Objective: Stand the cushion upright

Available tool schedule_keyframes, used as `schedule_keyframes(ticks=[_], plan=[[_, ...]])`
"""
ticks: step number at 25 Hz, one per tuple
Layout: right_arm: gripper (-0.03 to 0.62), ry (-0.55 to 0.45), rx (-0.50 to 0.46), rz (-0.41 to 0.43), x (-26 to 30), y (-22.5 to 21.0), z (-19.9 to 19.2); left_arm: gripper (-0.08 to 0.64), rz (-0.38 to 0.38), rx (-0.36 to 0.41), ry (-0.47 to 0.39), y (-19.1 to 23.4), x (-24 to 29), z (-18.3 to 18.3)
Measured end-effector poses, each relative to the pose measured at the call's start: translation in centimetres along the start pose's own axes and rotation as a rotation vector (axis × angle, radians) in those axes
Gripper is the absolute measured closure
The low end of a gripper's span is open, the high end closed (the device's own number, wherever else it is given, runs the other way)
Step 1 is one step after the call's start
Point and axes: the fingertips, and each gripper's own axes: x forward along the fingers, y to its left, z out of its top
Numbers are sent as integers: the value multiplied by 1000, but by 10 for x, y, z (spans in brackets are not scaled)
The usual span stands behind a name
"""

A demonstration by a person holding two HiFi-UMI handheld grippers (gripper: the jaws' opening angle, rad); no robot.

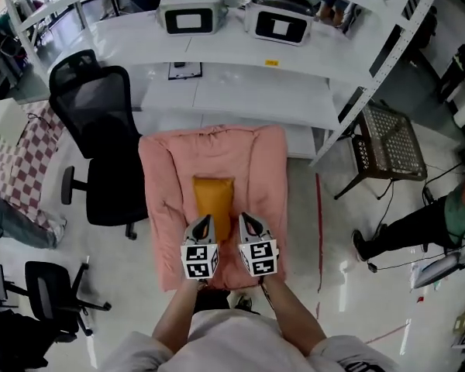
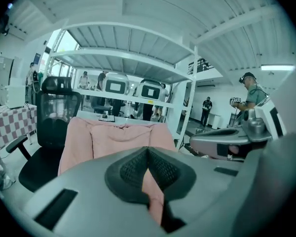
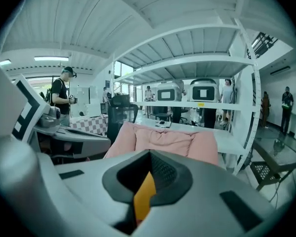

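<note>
Left edge: the black office chair (image 1: 101, 130) stands just beside the pink lounger (image 1: 164, 208), out of my way

Left gripper (image 1: 204, 222): jaws closed pad against pad, holding nothing. In the left gripper view only a sliver of pink shows through the slot under the pads. I read that as the lounger seen beyond, not pinched fabric

Cushion (image 1: 213, 196): orange, on the middle of the lounger seat, apart from the lounger's back. Its long axis runs straight away from me, toward that back and the white shelf rack (image 1: 240, 91) behind it. The look down is steep, but I judge it is lying flat, so the standing is not yet done

Key relation: the cushion's near short edge faces the jaws, ahead of and below both tips. The left tip sits at the near-left corner and the right tip just outside the near-right corner. Neither hand is clearly nearer, and the cushion lies between their lines of reach

Right gripper (image 1: 246, 218): jaws also fully closed and empty. It angles slightly inward, and an orange sliver of cushion shows through its slot

My judgement: both jaws must open before either can take an edge, and the long axis then has to swing from lying to vertical
</note>
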Motion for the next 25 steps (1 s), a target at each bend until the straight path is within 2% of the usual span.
schedule_keyframes(ticks=[8,14,18,25], plan=[[584,-115,23,44,-93,28,2,546,48,-10,-38,-48,-84,-13],[584,-132,-13,49,-136,46,-4,546,48,-21,-65,-73,-130,-23],[584,-144,-29,59,-151,63,-2,546,52,-9,-93,-70,-156,-15],[584,-132,-90,38,-163,108,1,546,28,-34,-113,-40,-188,-12]])
